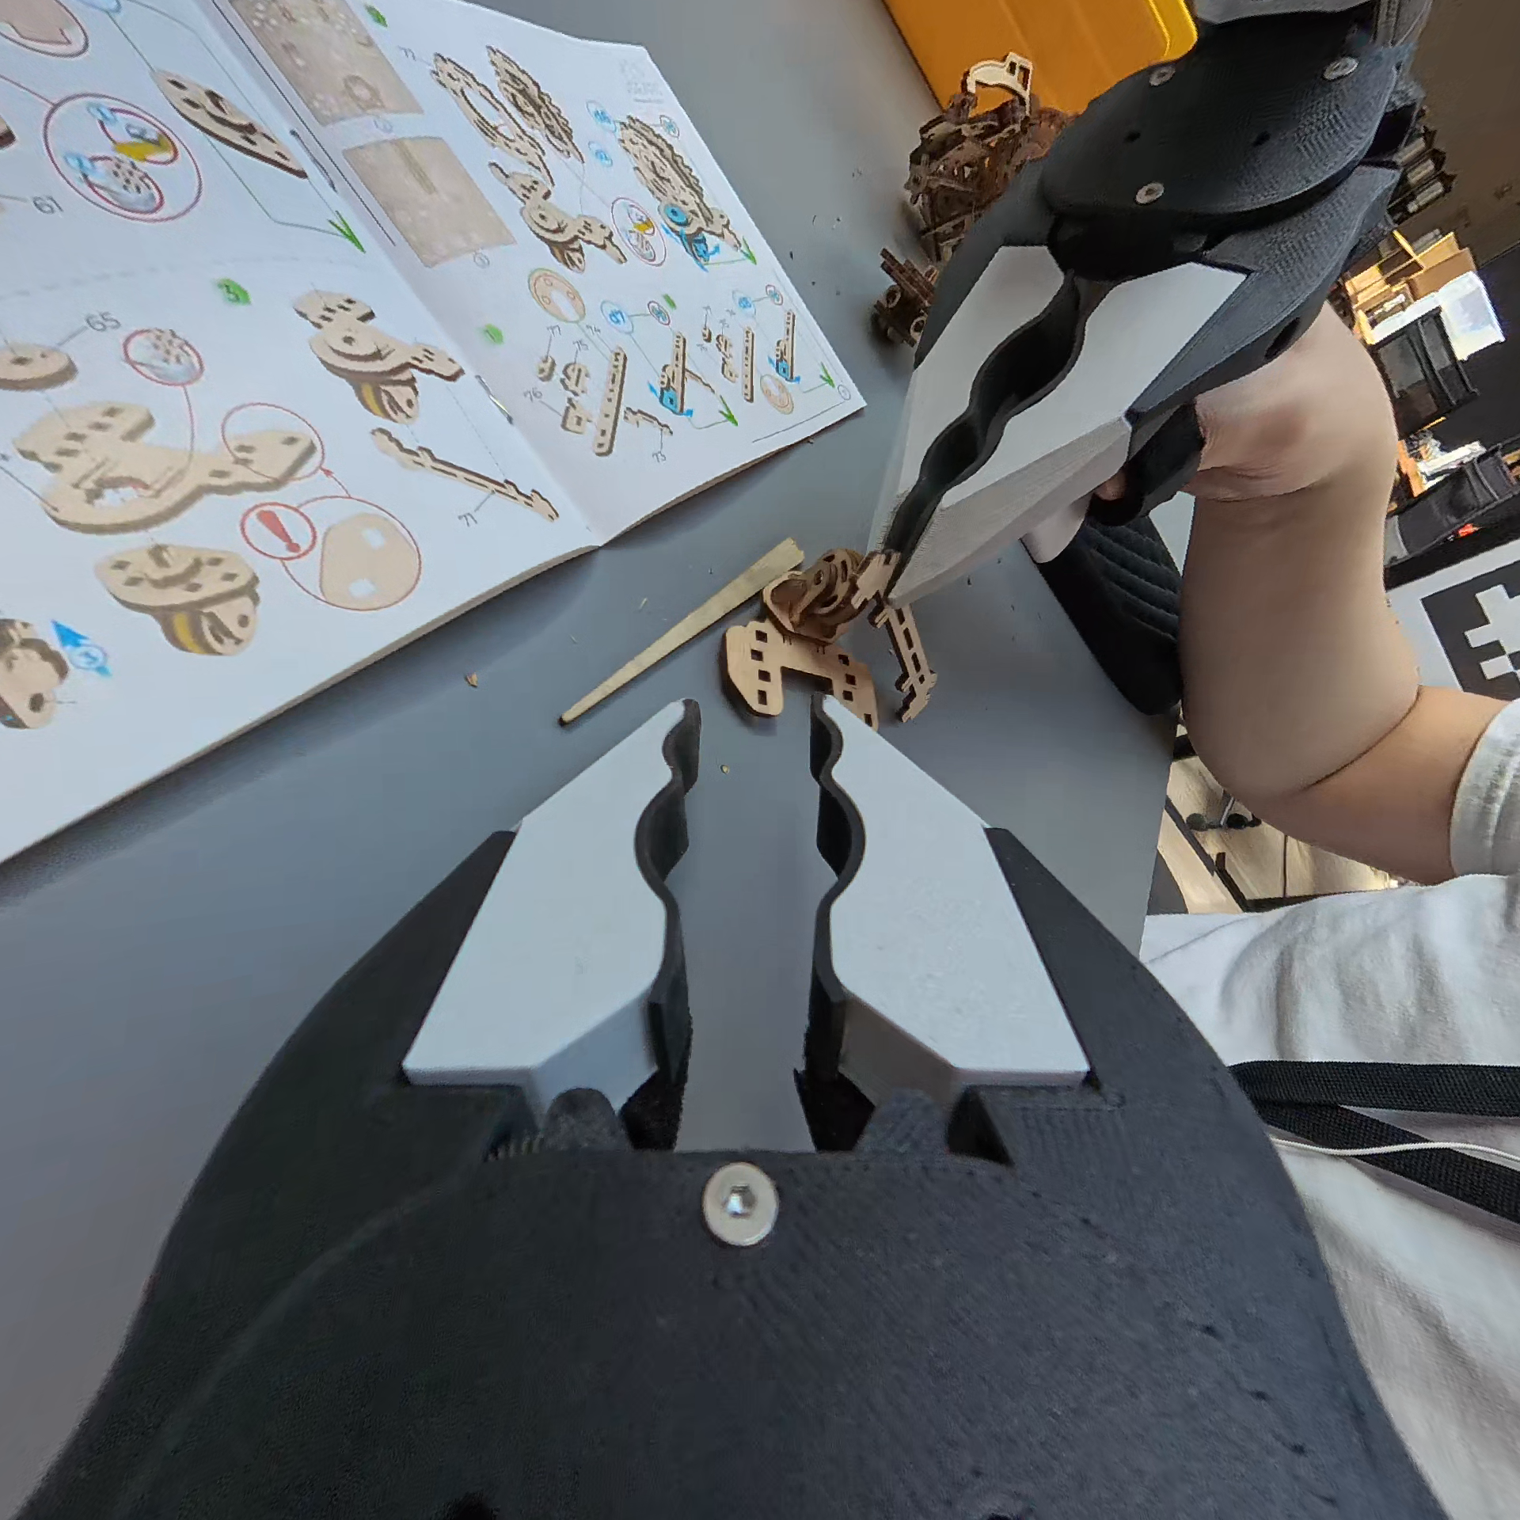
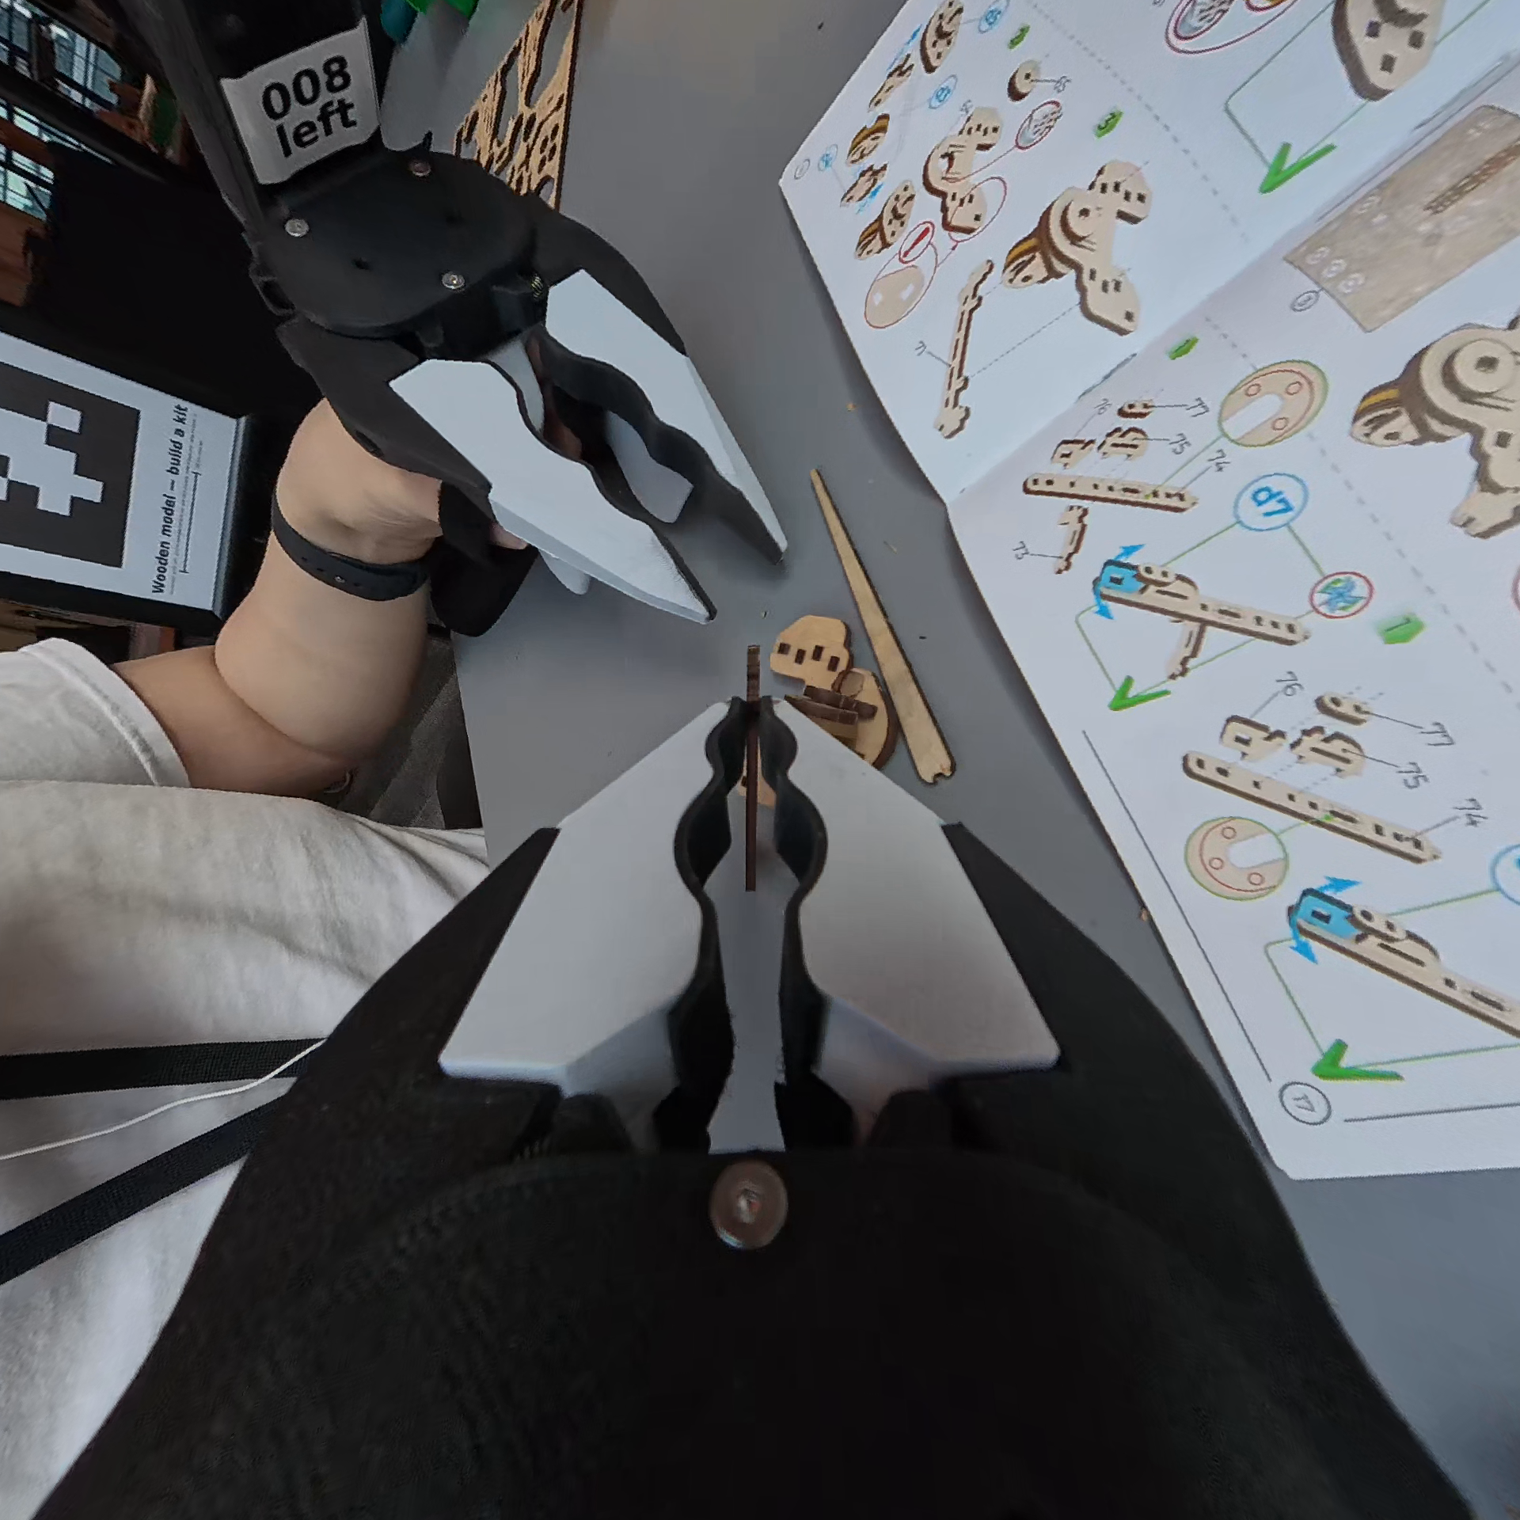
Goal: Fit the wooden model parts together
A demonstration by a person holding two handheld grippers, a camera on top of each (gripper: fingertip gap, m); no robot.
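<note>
Plainly laser-cut plywood: pale faces, dark scorched edges, small rectangular slots. Right gripper pinched shut on a thin slotted strip, seen edge-on as a dark sliver between the wavy black pads in the right wrist view; strip hanging down from the tips toward the grey table. Just beside it, a small stacked wooden assembly sitting on a flat slotted base piece, both on the table. Long tapered wooden stick lying flat beside them, near the open instruction booklet. Left gripper spread apart, empty, hovering just short of the base piece, its tips near the parts in the right wrist view. Heap of darker wooden pieces well apart, by a yellow case.
</note>
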